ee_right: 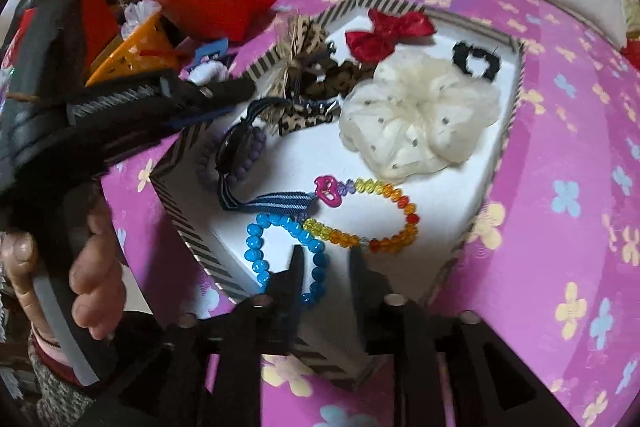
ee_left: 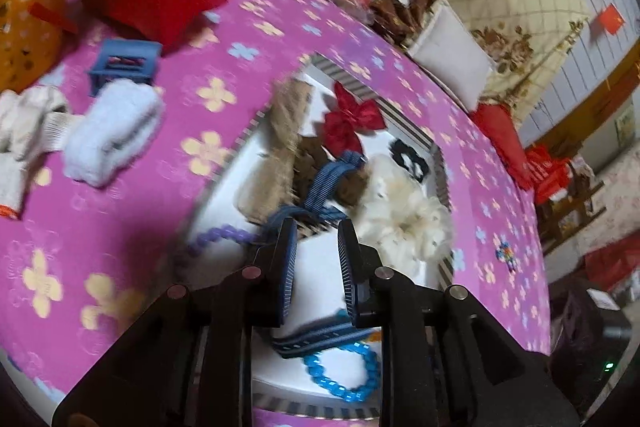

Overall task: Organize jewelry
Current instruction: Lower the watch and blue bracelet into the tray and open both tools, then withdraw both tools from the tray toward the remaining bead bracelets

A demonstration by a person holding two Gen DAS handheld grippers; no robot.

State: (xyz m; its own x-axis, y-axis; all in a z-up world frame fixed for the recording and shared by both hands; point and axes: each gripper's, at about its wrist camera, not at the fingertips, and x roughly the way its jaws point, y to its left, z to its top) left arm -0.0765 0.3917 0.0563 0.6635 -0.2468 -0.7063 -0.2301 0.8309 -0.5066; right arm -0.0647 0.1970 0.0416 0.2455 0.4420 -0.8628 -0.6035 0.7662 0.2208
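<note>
Left wrist view: left gripper (ee_left: 317, 239) sits jaws slightly apart, gripping nothing, over the white floor of the striped tray (ee_left: 370, 89). Striped blue ribbon (ee_left: 332, 179) lies at 12 o'clock, just beyond the tips; purple bead bracelet (ee_left: 218, 237) at 9. Best to keep low and clear of the ribbon.

Right wrist view: right gripper (ee_right: 327, 261) is open and empty. Blue bead bracelet (ee_right: 280, 251) is around its left finger (ee_right: 297, 267), loop at 9–10 o'clock. Multicolour bead bracelet (ee_right: 380, 217) at 12–1, untouched. Withdraw straight so the loop doesn't drag.
</note>
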